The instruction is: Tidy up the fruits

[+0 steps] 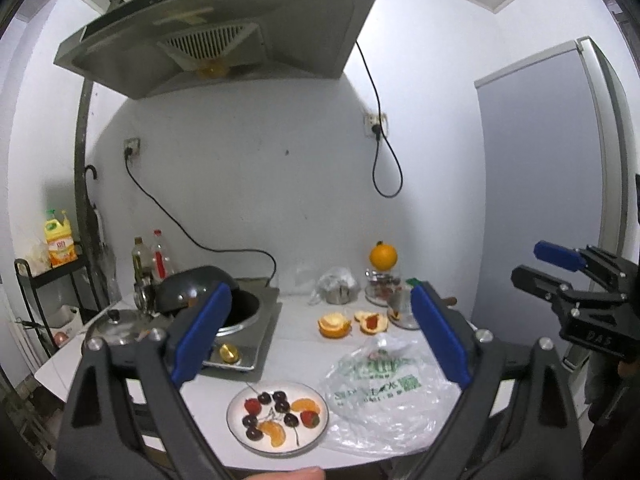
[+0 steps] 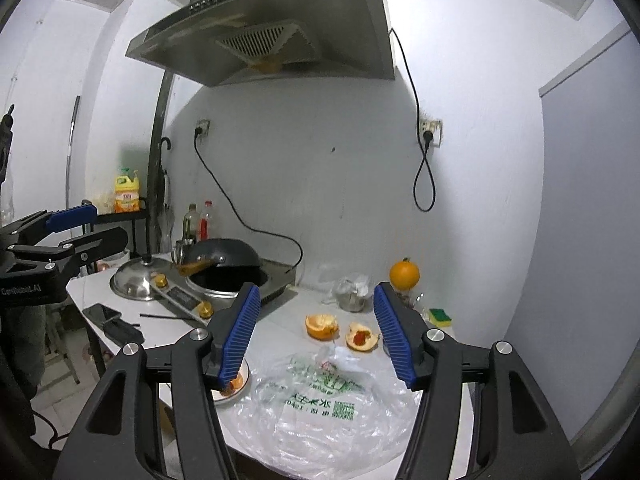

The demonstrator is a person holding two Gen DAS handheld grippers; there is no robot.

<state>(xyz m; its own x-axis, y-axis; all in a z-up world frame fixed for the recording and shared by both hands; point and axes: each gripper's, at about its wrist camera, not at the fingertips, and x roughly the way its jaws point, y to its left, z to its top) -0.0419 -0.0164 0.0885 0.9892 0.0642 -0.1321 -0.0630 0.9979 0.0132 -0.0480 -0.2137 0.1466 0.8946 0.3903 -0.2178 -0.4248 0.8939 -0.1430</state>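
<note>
Through the left wrist camera, your left gripper (image 1: pixel 320 332) hangs above the tabletop (image 1: pixel 288 360) with jaws released and nothing between them. The plate (image 1: pixel 240 400) sits at 6 o'clock, holding cherries, strawberries and orange segments spread in a loose ring, apparently laid out for display. At 1 o'clock from it lie two orange peel cups (image 1: pixel 334 325), one cradling something red. A whole orange (image 1: pixel 383 256) perches on a jar farther back. Your right gripper (image 1: pixel 528 264) enters at 3 o'clock.

Through the right wrist camera, your right gripper (image 2: pixel 316 332) is also released and empty, over the plastic bag (image 2: pixel 320 404). Its near jaw hides most of the plate (image 2: pixel 244 380) at 8 o'clock.
</note>
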